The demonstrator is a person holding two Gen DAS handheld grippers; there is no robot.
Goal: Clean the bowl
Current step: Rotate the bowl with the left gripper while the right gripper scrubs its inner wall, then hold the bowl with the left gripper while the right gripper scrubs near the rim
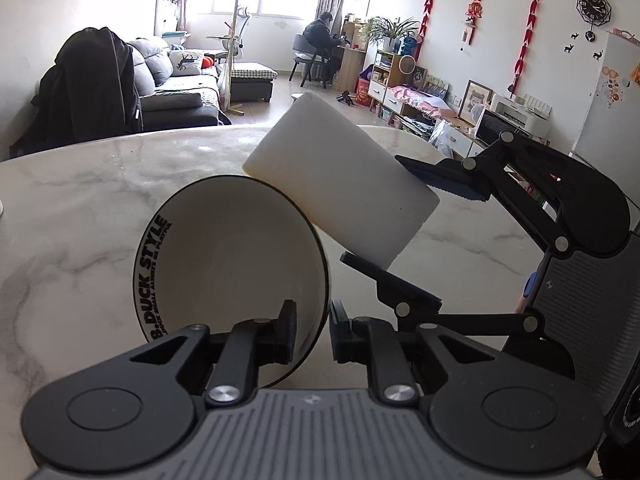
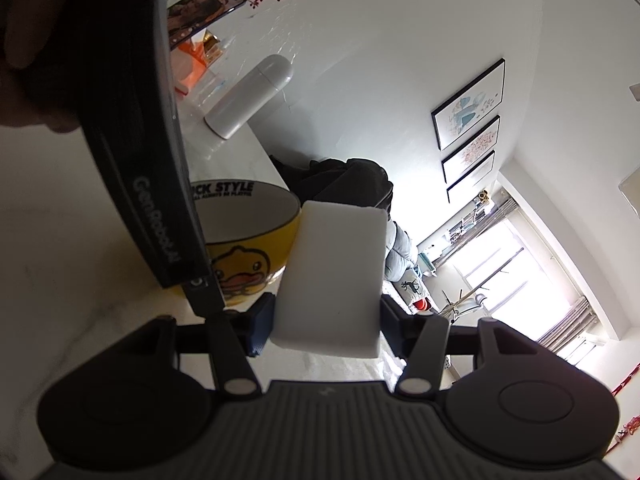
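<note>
Bowl [image 1: 232, 264] tipped by left tool [image 1: 310, 330] clamping its rim — exposing the inside to the sponge [image 1: 340, 184] gripped by right tool [image 2: 326, 320].

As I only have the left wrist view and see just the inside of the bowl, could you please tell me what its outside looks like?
Observer: In the right wrist view, the bowl's outer wall is yellow with a cartoon duck face.
Operator: Thank you. Is the sponge seated properly in the right gripper?
Observer: Yes. The sponge is clamped between both fingers of the right gripper, and most of its length sticks out forward, next to the bowl's rim.
Operator: Is there anything on the table that I cannot see?
Observer: A white capped bottle stands on the table beyond the bowl.
</note>
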